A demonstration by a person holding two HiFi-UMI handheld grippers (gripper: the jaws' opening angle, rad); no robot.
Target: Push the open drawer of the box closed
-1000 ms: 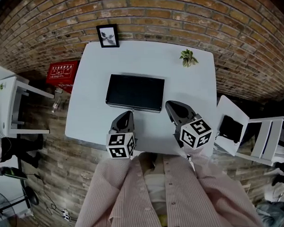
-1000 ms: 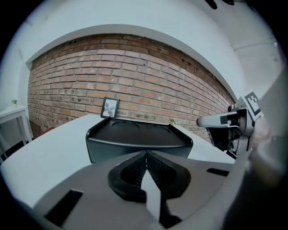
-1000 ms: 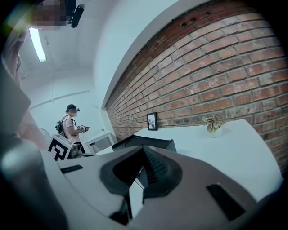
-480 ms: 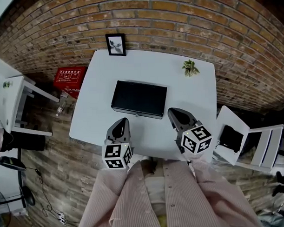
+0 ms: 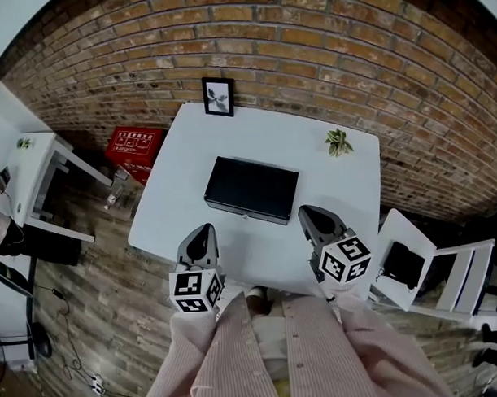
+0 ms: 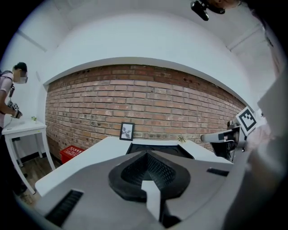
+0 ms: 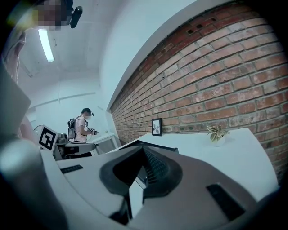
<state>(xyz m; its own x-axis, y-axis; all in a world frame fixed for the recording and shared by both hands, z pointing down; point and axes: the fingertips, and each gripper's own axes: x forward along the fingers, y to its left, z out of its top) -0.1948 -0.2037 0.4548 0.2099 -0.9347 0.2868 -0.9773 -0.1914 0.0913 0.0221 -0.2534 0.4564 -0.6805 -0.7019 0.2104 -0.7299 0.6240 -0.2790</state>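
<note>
The box (image 5: 251, 189) is a flat, matte black rectangle with squared corners. It sits about dead centre of the smooth white tabletop (image 5: 168, 213), in the middle of the head view. Its drawer (image 5: 242, 210) is the thin front strip on the side facing me, with a tiny pale knob (image 5: 245, 216) in the middle. It looks roughly flush, but from this angle I can't tell if it's all the way in.

Behind it there's rough red brick wall (image 5: 324, 44) across the top of the frame. A small black picture frame (image 5: 218, 96) stands at the far edge, and a little spiky potted plant (image 5: 338, 142) is at the upper right corner of the tabletop. The floor is wood plank.

Both my arms come up from the bottom of the frame in pink striped sleeves (image 5: 238, 357), and both point forward and slightly down. My left claw (image 5: 202, 231) hangs over the near edge, lower left of the box and clear of it. My right claw (image 5: 307, 212) is over the tabletop just beside the box's near right corner, and it doesn't look like it's touching.

Both claws are pinched fully together, with the ribbed black pads meeting at the tips and nothing in either one.
</note>
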